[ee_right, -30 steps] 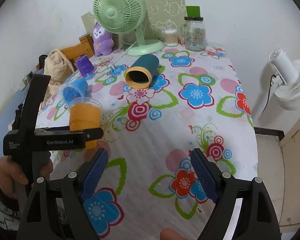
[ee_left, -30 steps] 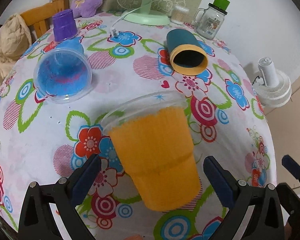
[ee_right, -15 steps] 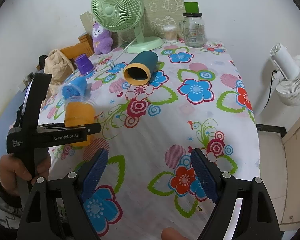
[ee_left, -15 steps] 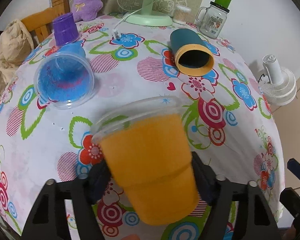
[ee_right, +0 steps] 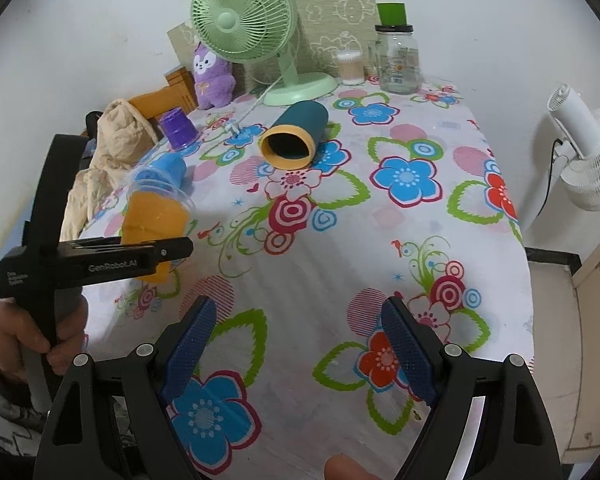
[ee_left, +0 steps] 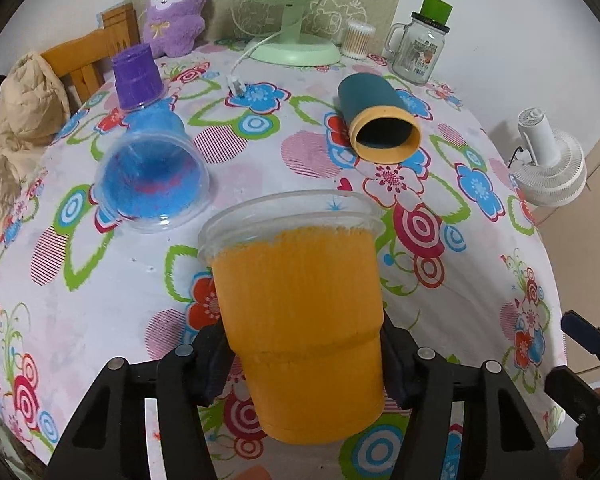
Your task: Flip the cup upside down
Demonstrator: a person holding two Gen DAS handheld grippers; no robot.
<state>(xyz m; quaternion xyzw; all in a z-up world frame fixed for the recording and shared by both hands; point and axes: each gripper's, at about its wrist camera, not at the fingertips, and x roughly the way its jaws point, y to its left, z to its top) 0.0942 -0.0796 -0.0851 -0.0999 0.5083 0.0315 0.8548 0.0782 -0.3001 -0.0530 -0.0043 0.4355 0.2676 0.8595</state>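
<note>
An orange cup (ee_left: 304, 316) with a clear rim is held upright, tilted slightly, between the fingers of my left gripper (ee_left: 306, 360), which is shut on its lower half. It is lifted a little off the flowered tablecloth (ee_left: 100, 300). In the right wrist view the orange cup (ee_right: 152, 216) shows at the left, in the left gripper (ee_right: 140, 258). My right gripper (ee_right: 300, 340) is open and empty above the cloth near the table's front edge.
A blue cup (ee_left: 152, 176) and a teal cup with a yellow rim (ee_left: 380, 124) lie on their sides. A purple cup (ee_left: 136, 76) stands upside down. A green fan (ee_right: 252, 20), a glass jar (ee_right: 398, 60) and a purple plush (ee_right: 212, 76) stand at the back.
My left gripper has closed on the orange cup and raised it slightly. The right gripper has stayed open and nearly still.
</note>
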